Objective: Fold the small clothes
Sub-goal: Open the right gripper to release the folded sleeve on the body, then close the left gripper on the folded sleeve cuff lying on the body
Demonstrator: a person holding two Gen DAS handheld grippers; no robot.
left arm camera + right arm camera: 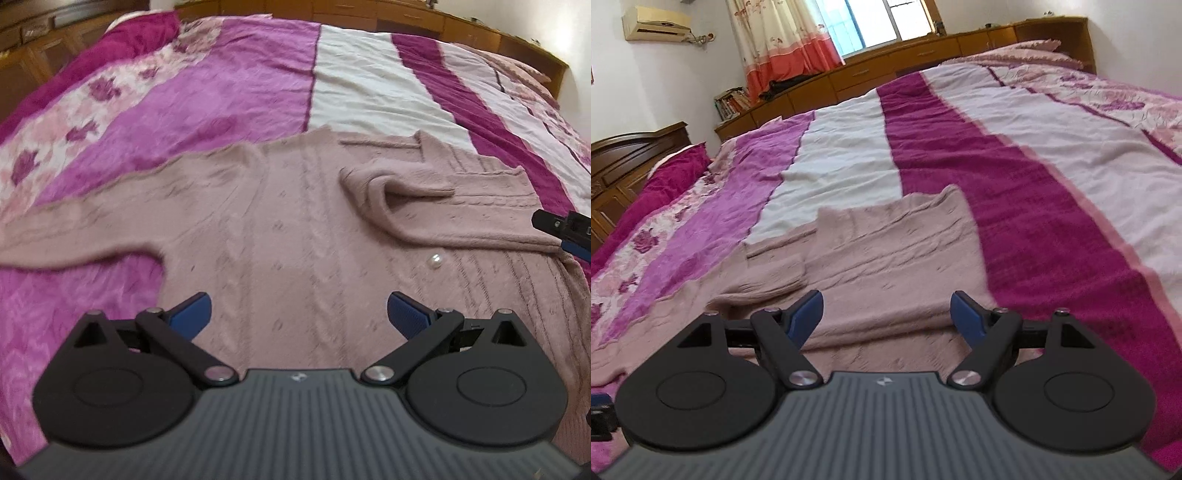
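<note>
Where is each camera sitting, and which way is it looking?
Left wrist: sits on the left gripper, looking down over its open blue fingers at the pink sweater on the bedspread; the right gripper's tip pokes in at the right edge.
Right wrist: sits on the right gripper, open, looking low across the bed toward the window and curtain.
Both share the sweater and striped bedspread.

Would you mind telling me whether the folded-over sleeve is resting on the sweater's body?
Touching. In the left wrist view the sleeve lies folded flat across the pink sweater, with no gap beneath it.
</note>
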